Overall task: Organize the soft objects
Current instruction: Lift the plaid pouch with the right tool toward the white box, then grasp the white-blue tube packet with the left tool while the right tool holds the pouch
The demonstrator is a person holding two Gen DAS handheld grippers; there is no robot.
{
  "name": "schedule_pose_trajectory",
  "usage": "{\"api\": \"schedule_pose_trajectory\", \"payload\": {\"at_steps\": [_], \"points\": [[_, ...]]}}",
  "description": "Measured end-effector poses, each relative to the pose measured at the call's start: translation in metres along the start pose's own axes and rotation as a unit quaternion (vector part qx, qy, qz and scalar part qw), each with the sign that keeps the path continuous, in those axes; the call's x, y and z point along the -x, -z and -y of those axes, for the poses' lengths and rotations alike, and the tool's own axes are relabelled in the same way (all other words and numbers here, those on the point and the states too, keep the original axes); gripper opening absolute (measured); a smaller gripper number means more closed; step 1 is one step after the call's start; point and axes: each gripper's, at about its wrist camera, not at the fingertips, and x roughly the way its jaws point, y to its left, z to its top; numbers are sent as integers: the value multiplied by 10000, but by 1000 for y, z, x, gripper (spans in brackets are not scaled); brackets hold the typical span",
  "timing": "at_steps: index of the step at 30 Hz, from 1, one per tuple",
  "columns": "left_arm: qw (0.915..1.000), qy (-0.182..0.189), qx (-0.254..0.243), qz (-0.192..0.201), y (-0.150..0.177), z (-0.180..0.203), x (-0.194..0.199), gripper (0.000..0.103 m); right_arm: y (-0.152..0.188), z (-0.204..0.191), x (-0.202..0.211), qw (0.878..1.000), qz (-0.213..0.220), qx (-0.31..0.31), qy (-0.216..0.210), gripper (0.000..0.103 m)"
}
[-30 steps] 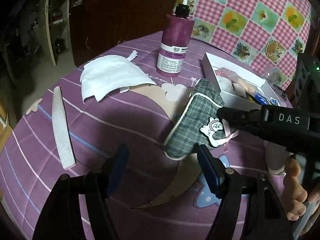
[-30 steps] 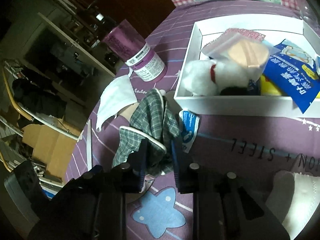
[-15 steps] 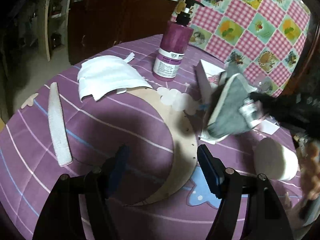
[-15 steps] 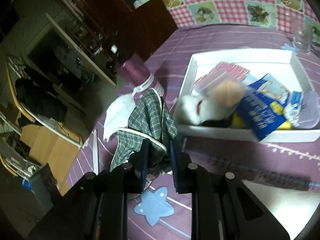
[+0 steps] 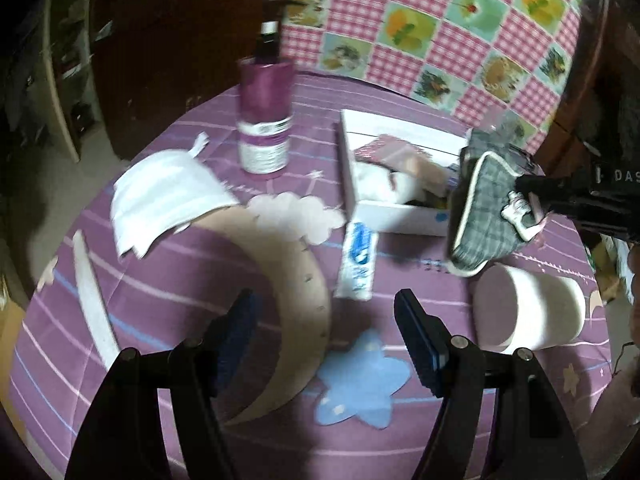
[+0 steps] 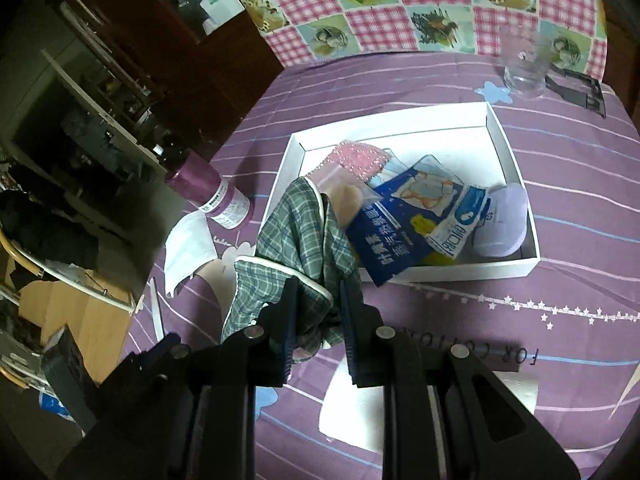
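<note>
We carry the pouch [image 6: 296, 248], clamped in the right gripper [image 6: 318, 320], right over the box [image 6: 516, 266]; left gripper [image 5: 324, 344] stands apart, empty.

The right gripper [image 6: 318, 312] holds a green plaid fabric pouch with white piping [image 6: 298, 248] off the purple-clothed bench [image 6: 560, 320], over the near left corner of the open white cardboard box [image 6: 514, 268]. In the box, beyond and right of that gripper, lie a blue printed packet [image 6: 408, 224] and a pink glittery pouch [image 6: 358, 158]. Left of it stands a magenta pump bottle [image 6: 212, 194] — a white face mask [image 6: 188, 246] lies nearer. Ahead of the left gripper [image 5: 326, 338] lies a small white-and-blue sachet [image 5: 357, 260]; a white cylindrical cup [image 5: 528, 312] lies on its side to its right.
</note>
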Motion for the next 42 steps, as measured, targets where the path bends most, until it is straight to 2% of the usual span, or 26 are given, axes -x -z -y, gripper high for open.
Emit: {"api": "schedule_pose_trajectory", "payload": {"at_steps": [8, 17, 20, 24, 26, 28, 30, 32, 34, 38, 42], "points": [[9980, -256, -537, -203, -27, 36, -21, 70, -1, 9, 0, 9994, -323, 114, -31, 22], [9959, -77, -582, -693, -37, 34, -75, 70, -8, 27, 24, 10000, -57, 16, 32, 22], [9968, -102, -535, -589, -37, 31, -86, 70, -9, 30, 29, 10000, -1, -43, 49, 22], [9977, 232, -373, -524, -37, 26, -98, 70, -10, 32, 33, 9999, 63, -76, 73, 22], [9976, 187, -413, -523, -34, 27, -102, 61, -10, 32, 34, 9999, 75, -59, 85, 22], [9975, -8, -570, -424, -32, 31, -103, 52, -10, 32, 34, 9999, 69, -66, 102, 22], [9966, -155, -703, -389, -31, 35, -103, 48, -10, 32, 32, 9999, 45, -77, 137, 22], [9963, -243, -731, -379, -30, 35, -102, 39, -10, 32, 29, 9998, 13, -89, 165, 22], [9970, -205, -642, -387, -31, 30, -101, 25, -10, 30, 26, 9997, -21, -66, 215, 22], [9985, 29, -291, -464, -31, 17, -97, 22, -9, 26, 22, 9997, -69, 8, 252, 22], [9988, 111, -180, -446, -27, 12, -90, 20, -8, 21, 20, 9995, -83, 82, 291, 22]]}}
